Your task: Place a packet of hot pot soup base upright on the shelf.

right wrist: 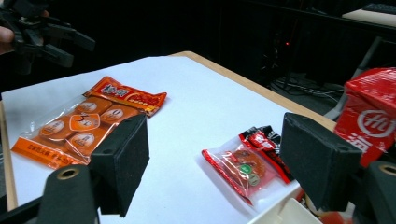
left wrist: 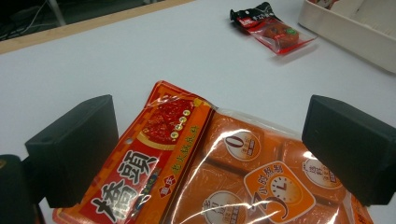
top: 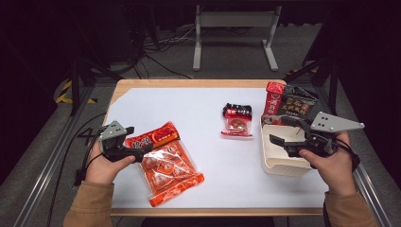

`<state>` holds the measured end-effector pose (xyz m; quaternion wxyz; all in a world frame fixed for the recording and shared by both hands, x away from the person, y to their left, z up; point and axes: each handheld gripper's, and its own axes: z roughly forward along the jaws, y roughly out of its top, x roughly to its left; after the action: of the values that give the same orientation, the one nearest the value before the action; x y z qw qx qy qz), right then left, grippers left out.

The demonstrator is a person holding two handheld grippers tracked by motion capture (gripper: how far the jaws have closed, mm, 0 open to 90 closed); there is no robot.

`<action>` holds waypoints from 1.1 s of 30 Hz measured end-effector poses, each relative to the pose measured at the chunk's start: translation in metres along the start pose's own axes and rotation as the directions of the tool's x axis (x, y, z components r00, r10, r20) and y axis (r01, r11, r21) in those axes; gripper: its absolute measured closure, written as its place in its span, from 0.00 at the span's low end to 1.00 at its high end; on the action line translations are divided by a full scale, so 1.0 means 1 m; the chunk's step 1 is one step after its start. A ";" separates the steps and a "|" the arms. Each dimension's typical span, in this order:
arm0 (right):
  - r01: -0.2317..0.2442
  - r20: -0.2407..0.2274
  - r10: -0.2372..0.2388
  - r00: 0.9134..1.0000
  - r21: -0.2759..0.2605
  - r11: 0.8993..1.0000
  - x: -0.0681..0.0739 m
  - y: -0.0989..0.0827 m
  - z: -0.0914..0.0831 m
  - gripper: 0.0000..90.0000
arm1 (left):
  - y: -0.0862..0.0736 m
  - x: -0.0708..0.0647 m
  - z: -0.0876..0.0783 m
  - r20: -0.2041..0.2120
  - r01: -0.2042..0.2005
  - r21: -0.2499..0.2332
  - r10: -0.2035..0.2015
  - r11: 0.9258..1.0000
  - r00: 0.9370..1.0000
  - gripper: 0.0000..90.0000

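A large orange snack bag (top: 166,163) lies flat at the table's front left, also seen in the left gripper view (left wrist: 224,172) and the right gripper view (right wrist: 88,122). My left gripper (top: 139,140) hovers open over the bag's red header end, a jaw on either side (left wrist: 210,119). A small red and black packet (top: 237,121) lies mid-table (right wrist: 243,169). My right gripper (top: 275,128) is open above the near end of a white tray (top: 276,163), empty (right wrist: 215,127).
A red packet (top: 274,97) and a dark packet (top: 298,105) stand at the tray's far end; the red packet (right wrist: 373,114) is close to my right jaw. The left gripper (right wrist: 39,32) shows far off. A metal stand (top: 234,28) sits beyond the table.
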<state>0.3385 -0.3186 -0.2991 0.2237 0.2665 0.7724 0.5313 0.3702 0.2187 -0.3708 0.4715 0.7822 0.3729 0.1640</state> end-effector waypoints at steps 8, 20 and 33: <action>0.001 -0.029 0.000 1.000 0.026 1.000 0.004 -0.006 0.012 0.28 | -0.003 0.009 -0.008 -0.016 0.005 0.036 -0.004 0.999 1.000 0.10; 0.016 -0.045 -0.014 0.999 0.034 0.999 0.010 -0.009 0.019 0.28 | -0.016 0.033 0.000 -0.116 0.080 0.024 -0.077 0.996 0.990 0.14; 0.024 -0.053 -0.021 0.998 0.052 0.998 0.013 -0.011 0.026 0.28 | -0.043 0.060 0.030 -0.162 0.171 0.061 -0.159 0.983 0.974 0.17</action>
<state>0.3432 -0.2957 -0.3190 0.2024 0.2496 0.7947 0.5150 0.4102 0.2562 -0.4285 0.4235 0.7501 0.4782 0.1711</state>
